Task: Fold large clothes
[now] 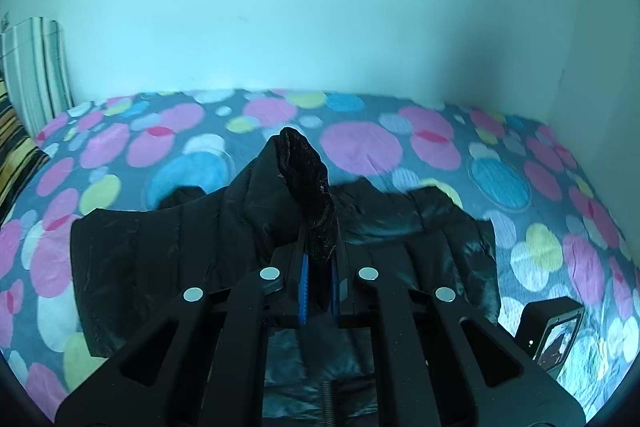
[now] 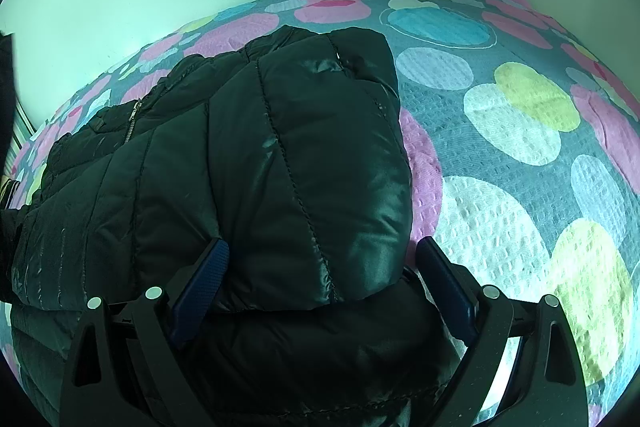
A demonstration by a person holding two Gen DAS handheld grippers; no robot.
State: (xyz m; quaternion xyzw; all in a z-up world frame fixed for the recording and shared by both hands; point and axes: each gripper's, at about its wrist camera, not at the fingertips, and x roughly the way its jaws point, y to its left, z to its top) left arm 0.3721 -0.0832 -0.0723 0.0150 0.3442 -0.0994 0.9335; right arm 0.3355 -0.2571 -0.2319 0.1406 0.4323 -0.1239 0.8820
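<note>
A black quilted puffer jacket (image 1: 168,255) lies on a bed with a spotted sheet (image 1: 360,147). My left gripper (image 1: 319,247) is shut on a dark knit cuff (image 1: 308,179) of the jacket's sleeve and holds it raised above the jacket body. In the right wrist view the jacket (image 2: 248,163) lies folded over itself, its zipper (image 2: 132,123) at the left. My right gripper (image 2: 324,267) is open, its blue-padded fingers (image 2: 204,275) on either side of a folded part of the jacket, low over it.
A pale wall runs behind the bed and meets a corner at the right. Striped cushions (image 1: 32,83) stand at the bed's left end. The other gripper's body with a small screen (image 1: 556,339) shows at lower right in the left wrist view.
</note>
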